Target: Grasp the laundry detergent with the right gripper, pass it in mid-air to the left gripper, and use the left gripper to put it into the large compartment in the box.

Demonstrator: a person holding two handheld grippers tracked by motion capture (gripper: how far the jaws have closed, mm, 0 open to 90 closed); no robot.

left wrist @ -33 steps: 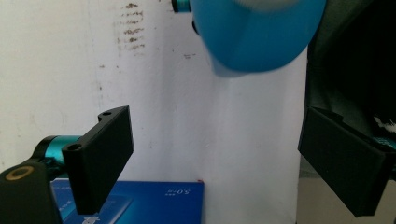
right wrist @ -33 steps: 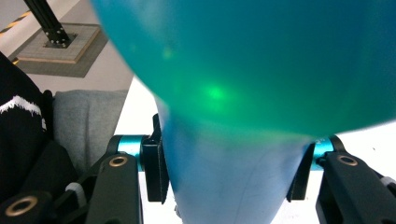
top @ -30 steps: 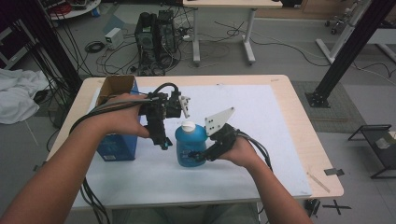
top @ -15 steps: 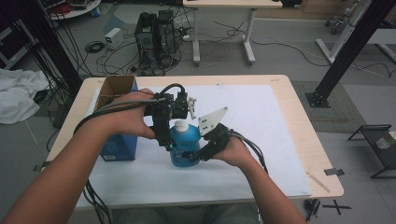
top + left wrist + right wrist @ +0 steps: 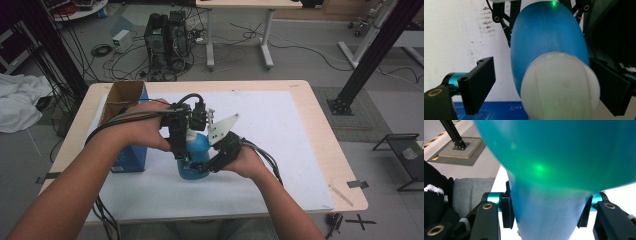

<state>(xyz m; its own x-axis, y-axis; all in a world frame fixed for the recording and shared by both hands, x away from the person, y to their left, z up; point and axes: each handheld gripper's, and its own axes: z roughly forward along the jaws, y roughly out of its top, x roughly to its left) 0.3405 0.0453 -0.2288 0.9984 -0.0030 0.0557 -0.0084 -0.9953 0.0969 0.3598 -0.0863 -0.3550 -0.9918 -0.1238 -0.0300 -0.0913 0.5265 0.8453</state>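
We see the blue bottle (image 5: 196,156) with its white cap (image 5: 560,87), lifted and tilted at the white mat's (image 5: 280,125) seven o'clock.

- The blue bottle (image 5: 194,152) now sits lower and nearer the table's front edge, tilted.
- The left gripper (image 5: 184,150) now reaches around the bottle's white cap (image 5: 560,86).

Both forearms are bare, no sleeves. The left gripper (image 5: 544,92) has flat black block jaws with screw holes, a teal collar behind them and a brass-ringed pivot. The right gripper (image 5: 546,216) has teal collars, brass-ringed screws, a pale three-cornered plate on top and black cables trailing behind.
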